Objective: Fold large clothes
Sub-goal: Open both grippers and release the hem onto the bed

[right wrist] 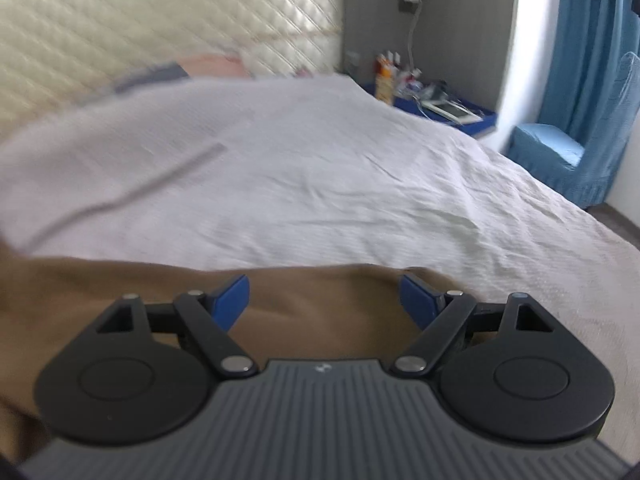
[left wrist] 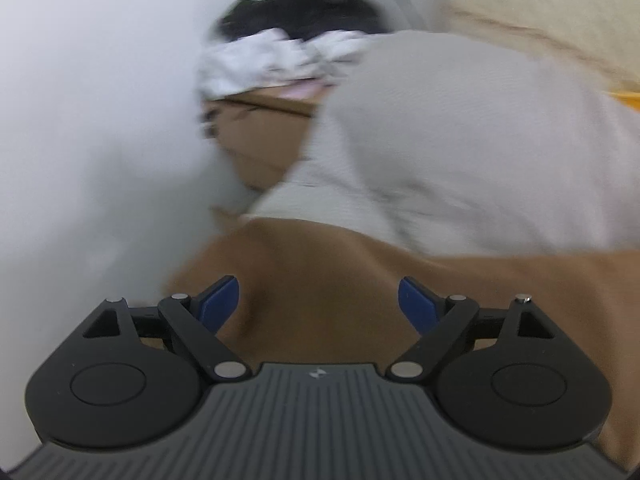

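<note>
A brown garment (left wrist: 340,280) lies on the white bedspread (left wrist: 460,140) right in front of both grippers. My left gripper (left wrist: 319,304) is open, its blue pads (left wrist: 218,304) spread wide over the brown cloth, holding nothing. In the right wrist view the same brown garment (right wrist: 312,304) spreads across the near bed edge. My right gripper (right wrist: 324,300) is open too, blue pads (right wrist: 416,300) apart above the cloth. Both views are blurred by motion.
A cardboard box (left wrist: 256,140) heaped with white and dark clothes (left wrist: 280,52) stands beside the bed at the wall. A quilted headboard (right wrist: 160,12), a blue bedside table with clutter (right wrist: 440,104), a blue chair (right wrist: 548,148) and curtain are beyond the bed (right wrist: 360,168).
</note>
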`<state>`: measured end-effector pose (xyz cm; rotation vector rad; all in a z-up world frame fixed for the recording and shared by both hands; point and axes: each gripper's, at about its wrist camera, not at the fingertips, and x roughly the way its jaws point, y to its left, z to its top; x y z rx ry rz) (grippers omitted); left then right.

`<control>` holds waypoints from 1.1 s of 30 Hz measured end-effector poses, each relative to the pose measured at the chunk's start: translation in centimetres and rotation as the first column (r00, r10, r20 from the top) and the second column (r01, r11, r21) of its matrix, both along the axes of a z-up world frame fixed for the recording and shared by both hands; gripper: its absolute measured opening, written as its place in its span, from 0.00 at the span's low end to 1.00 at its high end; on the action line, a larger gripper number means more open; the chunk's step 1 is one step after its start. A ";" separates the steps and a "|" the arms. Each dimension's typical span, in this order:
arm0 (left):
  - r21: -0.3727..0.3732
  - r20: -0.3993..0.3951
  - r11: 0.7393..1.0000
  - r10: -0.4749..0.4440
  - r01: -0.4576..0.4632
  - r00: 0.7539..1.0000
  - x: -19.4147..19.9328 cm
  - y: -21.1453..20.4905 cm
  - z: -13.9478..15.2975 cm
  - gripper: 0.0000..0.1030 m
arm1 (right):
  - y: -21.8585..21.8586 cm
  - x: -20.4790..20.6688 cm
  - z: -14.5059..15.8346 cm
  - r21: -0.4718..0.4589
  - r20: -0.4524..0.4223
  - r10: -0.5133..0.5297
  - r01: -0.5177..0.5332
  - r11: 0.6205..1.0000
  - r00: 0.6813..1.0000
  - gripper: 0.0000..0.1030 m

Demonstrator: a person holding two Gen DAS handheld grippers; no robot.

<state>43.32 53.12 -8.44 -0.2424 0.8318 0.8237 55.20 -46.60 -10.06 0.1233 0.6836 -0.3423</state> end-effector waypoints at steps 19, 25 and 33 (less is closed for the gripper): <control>-0.390 0.332 0.838 -0.258 0.381 0.907 -14.0 -24.3 5.3 0.87 | 14.5 -16.0 5.6 0.445 0.094 0.255 -0.270 0.854 0.962 0.81; -0.445 0.331 0.798 -0.276 0.407 0.902 -19.1 -29.0 2.5 0.87 | 17.5 -20.3 2.2 0.506 0.016 0.325 -0.288 0.813 0.945 0.81; -0.608 0.314 0.727 -0.151 0.321 0.937 -22.0 -29.2 -3.9 0.87 | 17.2 -21.6 -1.6 0.596 -0.077 0.396 -0.276 0.754 0.915 0.81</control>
